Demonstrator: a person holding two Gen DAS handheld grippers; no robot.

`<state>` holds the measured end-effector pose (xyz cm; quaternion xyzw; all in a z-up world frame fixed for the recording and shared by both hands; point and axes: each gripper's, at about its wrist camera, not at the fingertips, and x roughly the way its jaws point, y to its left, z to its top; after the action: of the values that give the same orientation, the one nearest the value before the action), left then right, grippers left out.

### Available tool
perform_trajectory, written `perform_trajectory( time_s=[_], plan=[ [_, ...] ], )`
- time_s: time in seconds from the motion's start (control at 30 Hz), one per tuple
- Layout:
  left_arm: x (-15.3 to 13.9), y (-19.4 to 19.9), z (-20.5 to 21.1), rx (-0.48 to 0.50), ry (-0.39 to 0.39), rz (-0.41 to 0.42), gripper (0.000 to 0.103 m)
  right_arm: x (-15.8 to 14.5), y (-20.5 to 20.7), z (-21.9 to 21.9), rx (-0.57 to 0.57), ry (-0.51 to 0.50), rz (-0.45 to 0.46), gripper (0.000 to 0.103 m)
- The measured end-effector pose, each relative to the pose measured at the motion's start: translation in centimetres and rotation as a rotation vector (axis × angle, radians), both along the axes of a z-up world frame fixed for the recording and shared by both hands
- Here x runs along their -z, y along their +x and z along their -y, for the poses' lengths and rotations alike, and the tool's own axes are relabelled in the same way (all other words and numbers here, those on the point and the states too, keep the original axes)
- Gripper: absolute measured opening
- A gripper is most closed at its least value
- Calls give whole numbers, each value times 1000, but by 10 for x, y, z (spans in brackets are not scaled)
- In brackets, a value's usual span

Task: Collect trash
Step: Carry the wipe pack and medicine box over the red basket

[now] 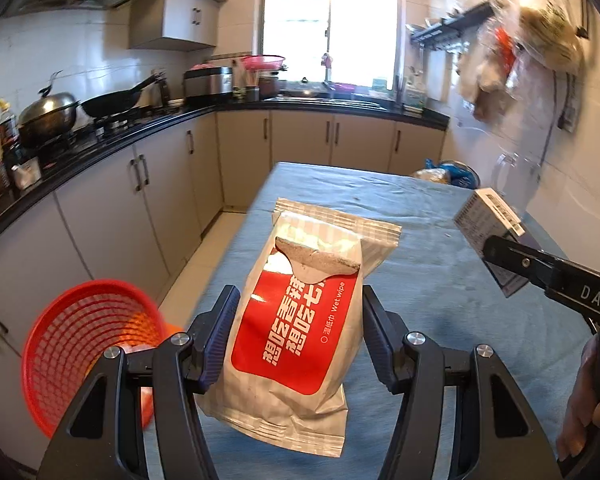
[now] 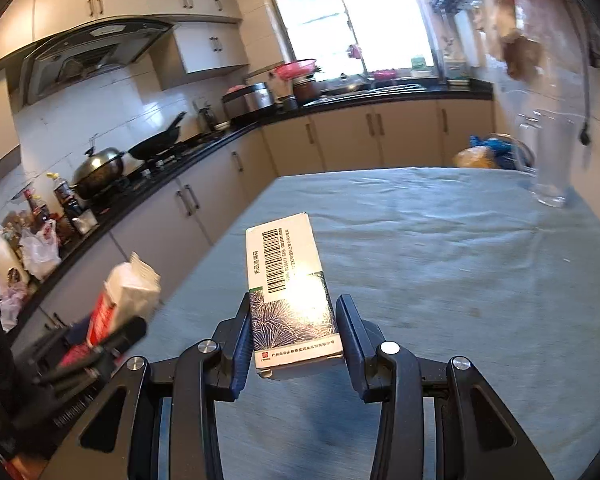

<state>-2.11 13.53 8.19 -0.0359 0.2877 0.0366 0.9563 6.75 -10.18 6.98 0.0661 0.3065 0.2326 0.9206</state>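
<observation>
Left gripper [image 1: 300, 344] clamped on wet-wipe pack [image 1: 300, 312], pads pressing both sides, pack upright w/ torn flap at top, lifted clear of blue cloth on table [image 1: 420, 264]. Red mesh basket [image 1: 88, 344] low at left, off table edge, tipped w/ opening toward camera; something pale and orange inside, too blurred to ID. Right gripper [image 2: 294, 338] closed on small carton box [image 2: 290, 280], barcode side up, fingers narrow, box sticking out fwd above table. Same box [image 1: 488, 224] seen from left view at far right, pinched in black jaws marked DAS, hand [image 1: 588, 396] behind at right edge. In right view, pack [image 2: 128, 292] and left gripper appear blurred at near left. Clear plastic jug [image 2: 552, 160] standing at far right of table. Beyond far end: blue and yellow bags [image 2: 484, 152]. Counter [image 1: 100, 144] along left w/ wok, lidded pot, bottles; window [image 1: 332, 28] at far end; bags hanging on right wall, blurred.
</observation>
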Motion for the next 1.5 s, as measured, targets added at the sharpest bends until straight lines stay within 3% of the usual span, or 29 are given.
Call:
perform_trajectory(
  time_s=[0.23, 0.53, 1.5],
  plan=[
    [2, -18, -55, -93, -25, -1, 59, 3, -3, -68, -100, -14, -17, 43],
    [9, -41, -113, -201, -54, -5, 59, 15, -7, -117, -165, -19, -35, 43],
    [30, -69, -190, -359, -86, -31, 59, 29, -35, -223, -356, -91, -53, 43]
  ],
)
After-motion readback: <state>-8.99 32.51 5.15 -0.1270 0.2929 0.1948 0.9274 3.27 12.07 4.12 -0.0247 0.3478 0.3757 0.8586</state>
